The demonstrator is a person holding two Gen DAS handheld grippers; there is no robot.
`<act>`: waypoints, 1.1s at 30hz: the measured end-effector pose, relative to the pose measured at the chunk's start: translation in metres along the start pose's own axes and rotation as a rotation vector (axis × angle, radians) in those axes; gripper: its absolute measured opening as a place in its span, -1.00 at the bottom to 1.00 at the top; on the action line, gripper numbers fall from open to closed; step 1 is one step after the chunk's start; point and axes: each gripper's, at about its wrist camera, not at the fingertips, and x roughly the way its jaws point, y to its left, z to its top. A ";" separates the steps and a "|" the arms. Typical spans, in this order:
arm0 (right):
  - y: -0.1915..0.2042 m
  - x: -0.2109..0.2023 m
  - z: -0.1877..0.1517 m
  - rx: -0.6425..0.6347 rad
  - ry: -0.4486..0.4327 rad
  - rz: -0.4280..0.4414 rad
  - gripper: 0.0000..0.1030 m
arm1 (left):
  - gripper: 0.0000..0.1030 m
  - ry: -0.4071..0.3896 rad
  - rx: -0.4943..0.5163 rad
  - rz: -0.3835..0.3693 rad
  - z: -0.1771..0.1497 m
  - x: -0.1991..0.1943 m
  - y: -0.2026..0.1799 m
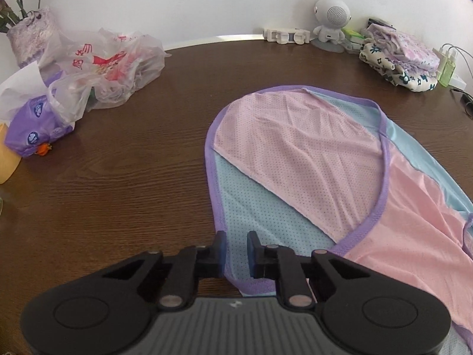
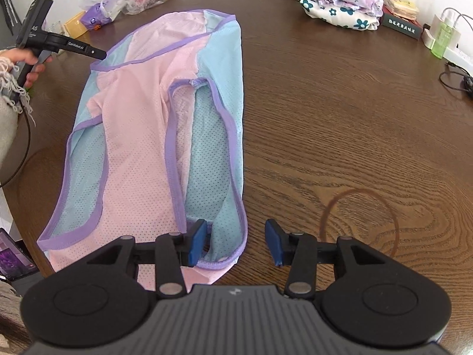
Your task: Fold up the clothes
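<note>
A sleeveless mesh top (image 1: 310, 162) in pink and light blue with purple trim lies flat on the round brown table (image 1: 118, 192), its sides folded inward. My left gripper (image 1: 237, 251) hovers over the blue mesh beside the purple hem. Its jaws stand a narrow gap apart, and the flat cloth shows between them unpinched. In the right wrist view the top (image 2: 142, 136) runs away from me, and a hand (image 2: 26, 62) holds the left gripper (image 2: 99, 54) at its far left corner. My right gripper (image 2: 236, 242) is open. One finger is over the near corner, the other over bare wood.
Plastic bags (image 1: 112, 62) and a purple tissue pack (image 1: 35, 127) sit at the back left. A stack of folded floral clothes (image 2: 340, 0), a white speaker figure (image 1: 329, 20), a green bottle (image 2: 443, 38) and cables line the far right edge. A ring stain (image 2: 360, 222) marks the wood.
</note>
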 end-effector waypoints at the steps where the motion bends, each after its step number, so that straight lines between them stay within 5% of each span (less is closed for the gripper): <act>1: 0.000 0.000 0.000 -0.001 0.000 -0.005 -0.16 | -0.74 0.006 0.004 0.003 0.001 0.003 0.000; 5: 0.002 -0.001 0.000 -0.023 0.003 -0.018 -0.26 | -0.80 0.014 0.065 0.036 0.000 0.003 -0.010; 7: 0.003 -0.002 -0.002 -0.063 0.003 -0.031 -0.64 | -0.89 0.024 0.102 0.063 -0.004 0.000 -0.017; 10: 0.000 -0.005 -0.004 -0.107 0.008 -0.042 -0.90 | -1.00 0.050 0.197 0.112 -0.014 -0.009 -0.036; 18: -0.051 -0.020 -0.012 -0.158 0.044 -0.110 -0.89 | -1.00 0.145 0.517 0.182 -0.079 -0.049 -0.123; 24: -0.122 -0.030 -0.020 -0.183 0.109 -0.189 -0.88 | -1.00 0.168 0.716 0.110 -0.161 -0.105 -0.211; 33: -0.199 -0.019 0.005 -0.164 0.102 -0.238 -0.84 | -1.00 0.205 0.700 -0.059 -0.201 -0.143 -0.281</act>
